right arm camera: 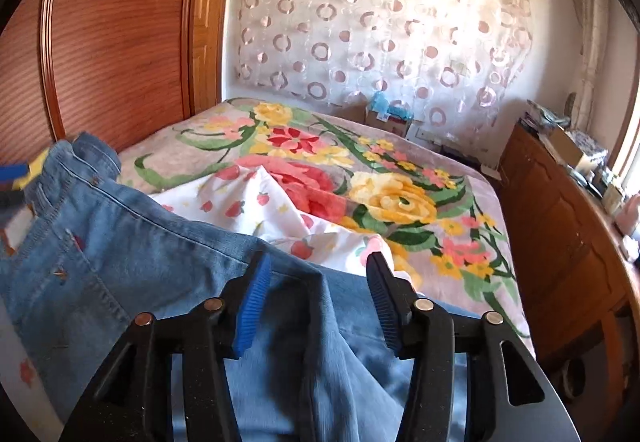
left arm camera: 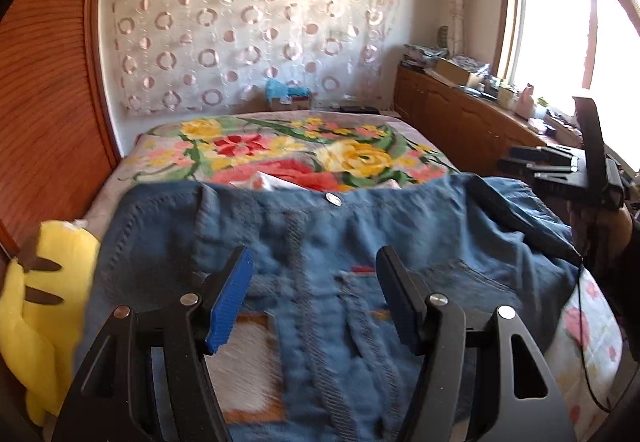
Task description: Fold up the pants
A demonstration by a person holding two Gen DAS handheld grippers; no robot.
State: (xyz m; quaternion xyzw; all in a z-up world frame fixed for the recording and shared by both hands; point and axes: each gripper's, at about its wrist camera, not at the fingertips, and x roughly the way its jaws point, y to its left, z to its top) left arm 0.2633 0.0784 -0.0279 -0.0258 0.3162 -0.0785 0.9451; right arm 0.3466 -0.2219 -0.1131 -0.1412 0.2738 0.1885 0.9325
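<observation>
**On the bed, both grips off the denim**

On the bed (right arm camera: 460, 178), the pants (left arm camera: 320, 234) lie waistband away, spread over the floral blanket (left arm camera: 280, 150). Far left sits a yellow plush toy (left arm camera: 36, 322). The left hand-held gripper (left arm camera: 316, 302) hovers over the seat, jaws apart, nothing pinched. The right hand-held gripper (right arm camera: 320, 302) stands parted over the paler leg fabric, empty too. Best bet now: smooth the layers flat, then pinch matching edges before lifting, so the fold lands square.
</observation>
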